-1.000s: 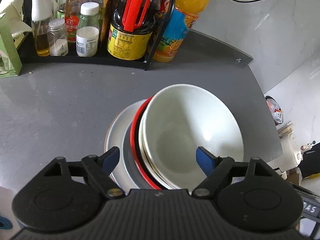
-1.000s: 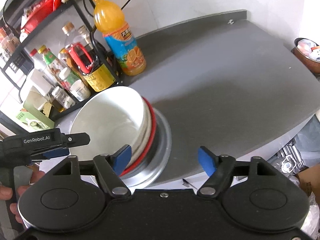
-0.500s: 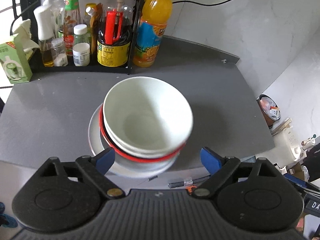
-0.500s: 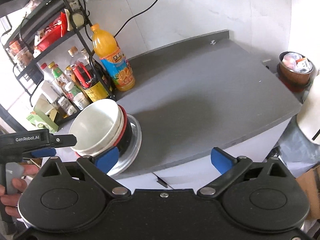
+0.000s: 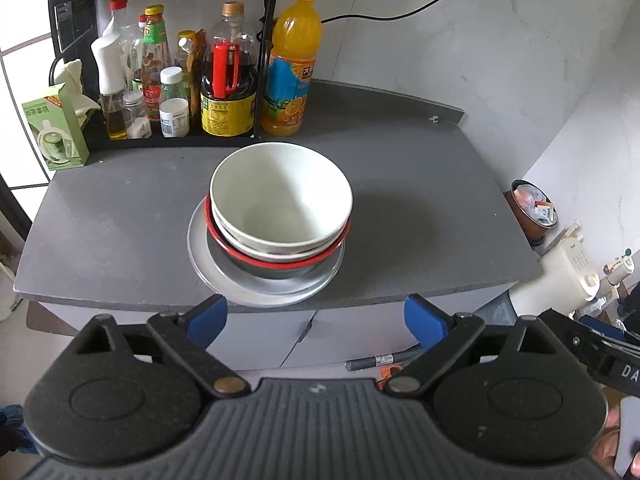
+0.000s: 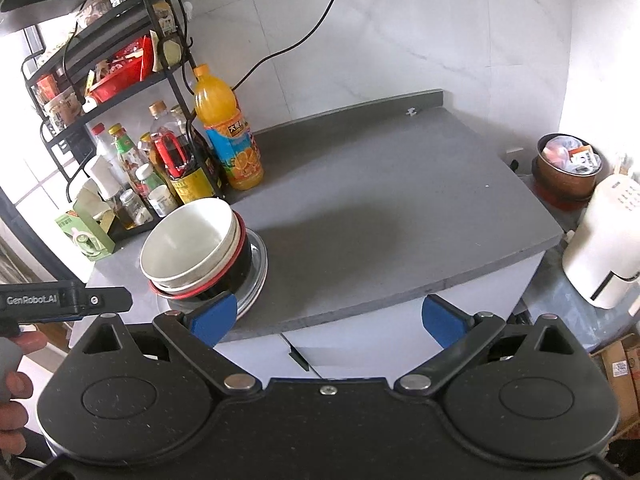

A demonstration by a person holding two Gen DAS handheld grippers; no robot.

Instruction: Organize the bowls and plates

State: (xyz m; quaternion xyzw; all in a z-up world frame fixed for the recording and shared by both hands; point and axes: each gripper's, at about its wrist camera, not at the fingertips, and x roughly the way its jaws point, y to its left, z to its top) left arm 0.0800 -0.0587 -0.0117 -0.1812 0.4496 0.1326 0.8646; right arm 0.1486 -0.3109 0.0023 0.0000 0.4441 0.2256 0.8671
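A stack stands on the grey counter: a white bowl on top, a second white bowl under it, then a red-rimmed black bowl, all on a silver plate. The right wrist view shows the same white bowl and silver plate at the left. My left gripper is open and empty, held back off the counter's front edge, below the stack. My right gripper is open and empty too, off the front edge to the right of the stack.
A black rack with sauce bottles and an orange drink bottle stands behind the stack. A green carton sits at the back left. A cream appliance and a copper bin are beyond the counter's right end. The other gripper's body shows at left.
Both grippers have pulled back and up from the stack, past the counter's front edge. The stack has stayed in place and now looks smaller and farther away.
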